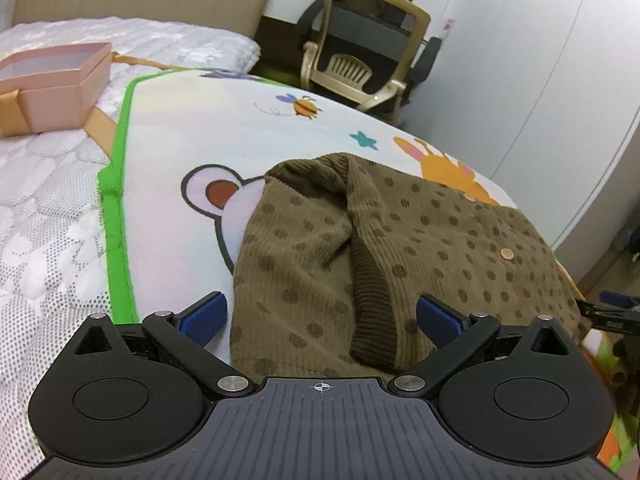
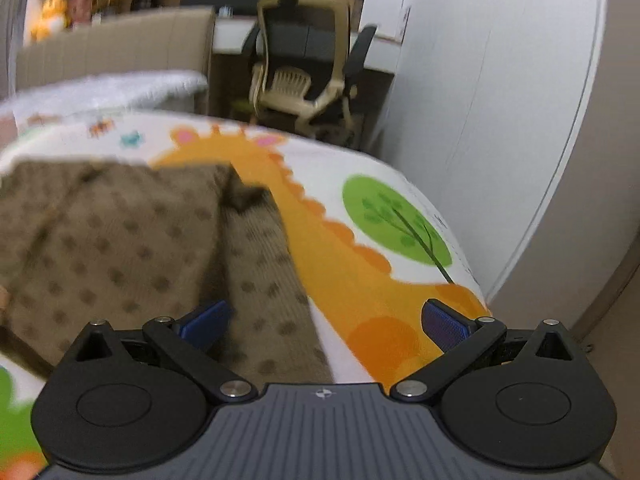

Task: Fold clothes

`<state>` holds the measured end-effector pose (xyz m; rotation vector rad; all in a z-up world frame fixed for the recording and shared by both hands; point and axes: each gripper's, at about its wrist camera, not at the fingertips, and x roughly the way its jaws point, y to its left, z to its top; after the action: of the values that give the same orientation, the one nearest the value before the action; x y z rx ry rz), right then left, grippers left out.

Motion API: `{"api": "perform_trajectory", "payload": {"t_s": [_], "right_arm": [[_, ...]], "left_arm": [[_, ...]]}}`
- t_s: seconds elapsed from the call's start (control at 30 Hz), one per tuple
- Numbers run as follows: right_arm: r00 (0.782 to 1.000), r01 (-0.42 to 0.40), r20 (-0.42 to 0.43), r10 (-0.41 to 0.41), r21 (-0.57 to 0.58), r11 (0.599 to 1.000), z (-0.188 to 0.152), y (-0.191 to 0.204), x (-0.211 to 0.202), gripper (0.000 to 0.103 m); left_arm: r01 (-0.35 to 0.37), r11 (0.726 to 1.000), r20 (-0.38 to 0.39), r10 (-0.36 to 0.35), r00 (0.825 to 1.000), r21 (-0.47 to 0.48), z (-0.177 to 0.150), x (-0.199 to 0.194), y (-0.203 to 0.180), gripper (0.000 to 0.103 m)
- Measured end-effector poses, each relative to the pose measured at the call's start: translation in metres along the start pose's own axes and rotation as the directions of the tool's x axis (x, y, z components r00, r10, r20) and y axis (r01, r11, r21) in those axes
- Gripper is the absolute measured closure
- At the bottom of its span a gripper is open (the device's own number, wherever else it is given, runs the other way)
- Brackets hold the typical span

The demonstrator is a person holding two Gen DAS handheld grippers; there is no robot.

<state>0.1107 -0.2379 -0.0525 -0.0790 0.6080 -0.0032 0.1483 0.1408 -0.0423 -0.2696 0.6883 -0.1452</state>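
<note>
Both of your tools are spread wide with nothing in them right now. The left tool (image 1: 322,318) hangs just above the near edge of the brown dotted cardigan (image 1: 400,248), with its folded-in sleeve and ribbed cuff (image 1: 370,304) right between the fingers. The right tool (image 2: 324,320) sits at the garment's other side, its left pad over the sleeve (image 2: 260,272) there and its right pad out over the cartoon play mat (image 2: 360,184) on the bed.

Handling-wise, I'd expect this thing to be easy: light, soft corduroy-ish knit, floppy, not slippery. It'll sag wherever you don't support it, and a one-layer pinch will probably drag the sleeves back out of place.

So I'd go for the near hem corners, one per tool, and pinch through all the layers, sleeve included. The ribbed bands look thicker and should give the pads more to bite on than the plain cloth. Keep off the buttons (image 1: 507,254) though, the pads could skid on those.

The right view is blurry, so I can't tell how flat that side lies
</note>
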Motion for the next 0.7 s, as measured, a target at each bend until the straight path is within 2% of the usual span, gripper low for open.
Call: {"api": "perform_trajectory", "payload": {"t_s": [0.03, 0.07, 0.1, 0.17, 0.23, 0.27, 0.33, 0.37, 0.4, 0.43, 0.47, 0.5, 0.57, 0.7], "right_arm": [[0.999, -0.033, 0.010, 0.033, 0.035, 0.999, 0.001, -0.002, -0.006, 0.000], [0.998, -0.070, 0.002, 0.070, 0.080, 0.994, 0.002, -0.006, -0.008, 0.000], [0.994, -0.108, -0.018, 0.111, 0.131, 0.985, 0.003, -0.011, -0.008, 0.000], [0.983, -0.156, -0.059, 0.173, 0.222, 0.962, -0.002, -0.019, 0.000, 0.001], [0.972, -0.183, -0.088, 0.216, 0.286, 0.941, -0.007, -0.022, 0.008, 0.013], [0.972, -0.185, -0.090, 0.219, 0.287, 0.940, -0.010, -0.019, 0.010, 0.020], [0.973, -0.190, -0.080, 0.215, 0.248, 0.950, -0.011, -0.011, 0.012, 0.039], [0.972, -0.198, -0.077, 0.220, 0.230, 0.953, -0.009, -0.008, 0.015, 0.056], [0.970, -0.210, -0.077, 0.231, 0.219, 0.953, -0.005, -0.007, 0.018, 0.073], [0.967, -0.222, -0.078, 0.242, 0.207, 0.953, -0.001, -0.007, 0.022, 0.078], [0.964, -0.234, -0.078, 0.253, 0.195, 0.952, 0.002, -0.006, 0.026, 0.081], [0.961, -0.246, -0.079, 0.264, 0.184, 0.952, 0.006, -0.005, 0.030, 0.083], [0.970, -0.220, -0.071, 0.231, 0.143, 0.965, 0.016, -0.006, 0.037, 0.084], [0.990, -0.130, -0.049, 0.133, 0.060, 0.990, 0.037, -0.011, 0.050, 0.085]], "left_arm": [[-0.006, 1.000, 0.005, 0.006, 1.000, -0.001, -0.001, 0.000, -0.001, 0.008], [-0.010, 1.000, 0.006, 0.010, 1.000, 0.000, 0.000, 0.000, -0.002, 0.023], [-0.013, 1.000, 0.005, 0.013, 1.000, 0.003, 0.001, 0.002, -0.003, 0.029], [-0.028, 0.999, 0.004, 0.028, 1.000, 0.019, 0.004, 0.007, -0.004, 0.026], [-0.045, 0.998, 0.004, 0.045, 0.999, 0.037, 0.008, 0.013, -0.005, 0.026], [-0.054, 0.997, 0.005, 0.054, 0.999, 0.047, 0.009, 0.015, -0.006, 0.026], [-0.080, 0.994, 0.008, 0.079, 0.997, 0.073, 0.011, 0.020, -0.009, 0.028], [-0.103, 0.990, 0.014, 0.102, 0.995, 0.094, 0.010, 0.022, -0.013, 0.028], [-0.131, 0.984, 0.021, 0.130, 0.991, 0.124, 0.008, 0.024, -0.019, 0.034], [-0.155, 0.976, 0.028, 0.152, 0.988, 0.154, 0.006, 0.025, -0.024, 0.037], [-0.173, 0.968, 0.035, 0.170, 0.985, 0.180, 0.004, 0.026, -0.028, 0.048], [-0.176, 0.965, 0.034, 0.172, 0.984, 0.196, 0.002, 0.025, -0.032, 0.054], [-0.144, 0.967, 0.015, 0.144, 0.989, 0.208, -0.003, 0.020, -0.039, 0.065], [-0.004, 0.978, -0.063, 0.018, 0.998, 0.210, -0.021, 0.002, -0.062, 0.071]]}}
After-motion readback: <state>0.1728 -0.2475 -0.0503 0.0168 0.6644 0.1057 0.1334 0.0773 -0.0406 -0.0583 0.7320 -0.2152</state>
